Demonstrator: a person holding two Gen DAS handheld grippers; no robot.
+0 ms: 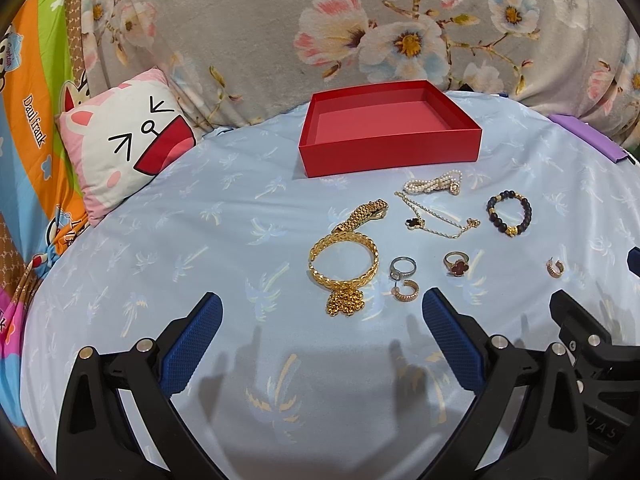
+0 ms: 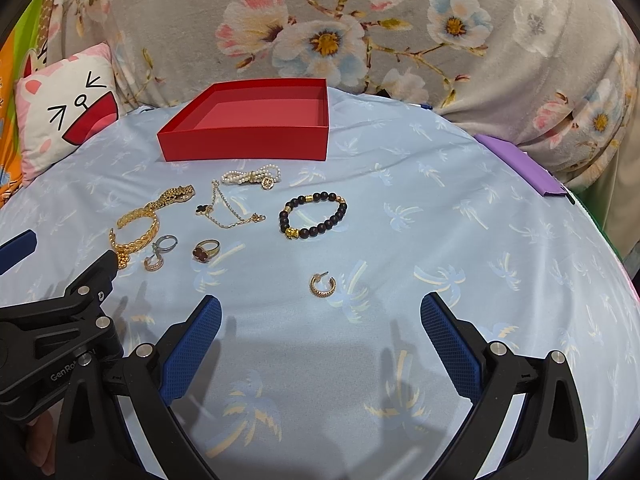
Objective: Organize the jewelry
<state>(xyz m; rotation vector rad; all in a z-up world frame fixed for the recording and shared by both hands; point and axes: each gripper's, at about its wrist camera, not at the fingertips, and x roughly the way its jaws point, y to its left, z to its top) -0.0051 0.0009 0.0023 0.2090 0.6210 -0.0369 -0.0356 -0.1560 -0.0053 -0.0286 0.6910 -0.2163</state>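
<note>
An empty red box (image 1: 390, 148) (image 2: 244, 142) stands at the back of the blue cloth. In front of it lie a pearl bracelet (image 1: 434, 184), a gold link bracelet (image 1: 364, 214), a thin chain with a black clover (image 1: 436, 220), a dark bead bracelet (image 1: 510, 214) (image 2: 314, 216), a gold bangle (image 1: 344, 268), a silver ring (image 1: 402, 266), a red clover ring (image 1: 456, 264) (image 2: 206, 251) and two hoop earrings (image 1: 406, 290) (image 2: 322, 285). My left gripper (image 1: 322, 344) is open and empty, just short of the bangle. My right gripper (image 2: 320, 344) is open and empty, just short of one earring.
A pink cartoon pillow (image 1: 124, 144) lies at the back left. A floral blanket (image 1: 320, 20) rises behind the box. A purple flat object (image 2: 520, 164) lies at the cloth's right edge. Bare blue cloth (image 2: 460, 240) spreads right of the jewelry.
</note>
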